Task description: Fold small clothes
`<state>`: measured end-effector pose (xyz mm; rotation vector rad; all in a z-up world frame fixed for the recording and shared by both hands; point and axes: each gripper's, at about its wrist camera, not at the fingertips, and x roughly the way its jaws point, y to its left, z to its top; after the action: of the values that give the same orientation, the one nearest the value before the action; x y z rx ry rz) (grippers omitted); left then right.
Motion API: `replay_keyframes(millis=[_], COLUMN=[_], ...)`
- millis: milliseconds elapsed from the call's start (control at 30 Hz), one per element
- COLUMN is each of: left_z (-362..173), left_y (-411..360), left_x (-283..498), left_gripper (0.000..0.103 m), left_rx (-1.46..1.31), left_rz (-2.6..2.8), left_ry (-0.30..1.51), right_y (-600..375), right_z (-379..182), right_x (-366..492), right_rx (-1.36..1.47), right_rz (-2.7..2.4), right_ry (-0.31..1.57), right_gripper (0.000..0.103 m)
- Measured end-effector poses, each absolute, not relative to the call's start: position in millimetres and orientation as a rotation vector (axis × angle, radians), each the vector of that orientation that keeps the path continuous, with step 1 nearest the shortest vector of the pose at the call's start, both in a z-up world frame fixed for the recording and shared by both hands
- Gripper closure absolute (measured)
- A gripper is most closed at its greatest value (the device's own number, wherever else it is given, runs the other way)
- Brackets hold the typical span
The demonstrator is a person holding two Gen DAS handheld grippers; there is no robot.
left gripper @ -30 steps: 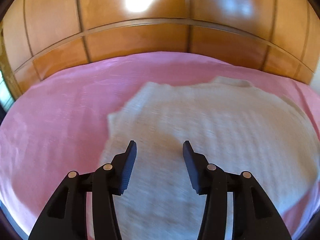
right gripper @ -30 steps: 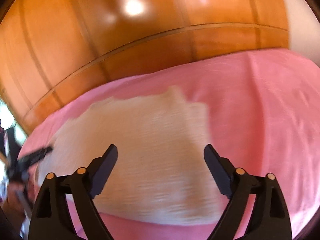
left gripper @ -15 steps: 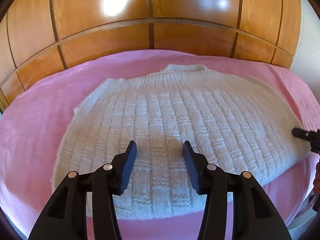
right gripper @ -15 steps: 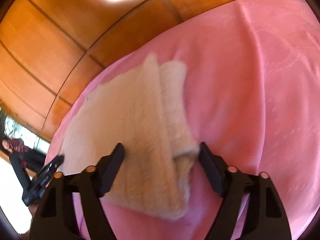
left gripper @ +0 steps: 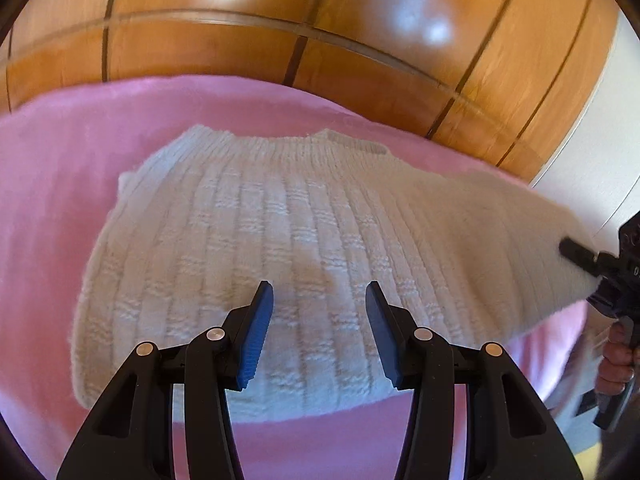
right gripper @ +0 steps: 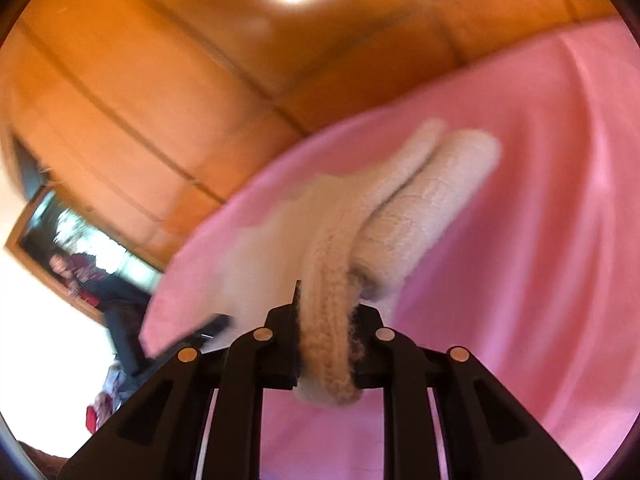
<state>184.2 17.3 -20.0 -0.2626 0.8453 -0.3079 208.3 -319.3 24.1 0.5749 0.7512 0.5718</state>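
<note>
A small cream knitted sweater (left gripper: 288,240) lies on a pink bedspread (left gripper: 52,200), collar toward the wooden wall. My left gripper (left gripper: 319,328) hovers open and empty above the sweater's near hem. My right gripper (right gripper: 326,344) is shut on the sweater's right edge (right gripper: 328,320) and lifts it off the bed; a folded sleeve (right gripper: 424,216) hangs beside the gripped edge. In the left wrist view the right gripper (left gripper: 600,264) shows at the far right, holding the raised cloth.
A wooden panelled wall (left gripper: 320,40) stands behind the bed. A white wall (left gripper: 616,140) is at the right. The bed's near edge (right gripper: 168,320) and a window (right gripper: 80,248) show at the left of the right wrist view.
My right gripper has closed on the sweater's right edge and raised it off the bed. The left gripper has shifted slightly and stays open above the near hem.
</note>
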Motion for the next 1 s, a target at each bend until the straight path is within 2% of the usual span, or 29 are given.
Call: replay_keyframes(millis=[133,267,567,600,633,667,700,733,767,833,1000], left_z=[-12,-4,-9,-10,-9,-9,-10,-10,-10,-9,-15], left_y=[55,100,162,165,167,168,166,167,163,158,128], left_x=[181,179,177,179,181,183,186,192,196,205,225], left_gripper=[0.056,0.056,0.056,0.052,0.048,0.041,0.041,0.041,0.04,0.036,0.036], left_rx=[-0.362,-0.44,-0.642,-0.681,-0.702,-0.725,-0.751,-0.765,-0.776,-0.756,-0.695], left_rz=[-0.3,-0.252,-0.284,-0.307,-0.323,-0.344,-0.371,-0.392,-0.416,-0.419,-0.467], left_ry=[0.82,0.796,0.797,0.799,0.797,0.796,0.803,0.81,0.823,0.842,0.926], right_y=[-254,-177,-22,-17,-9,-7,-6,-10,-15,-28,-73], right_z=[56,59,-6,-10,-12,-13,-12,-10,-7,1,14], right_x=[224,241,242,244,240,237,233,229,223,212,186], right_rx=[0.52,0.478,0.171,0.15,0.1,0.076,0.071,0.086,0.094,0.096,0.122], right_rz=[0.692,0.812,0.903,0.901,0.897,0.903,0.918,0.957,0.978,0.982,0.927], right_ry=[0.717,0.732,0.927,0.933,0.925,0.911,0.895,0.877,0.858,0.826,0.777], right_gripper=[0.088,0.088,0.089,0.089,0.087,0.076,0.064,0.04,0.032,0.031,0.031])
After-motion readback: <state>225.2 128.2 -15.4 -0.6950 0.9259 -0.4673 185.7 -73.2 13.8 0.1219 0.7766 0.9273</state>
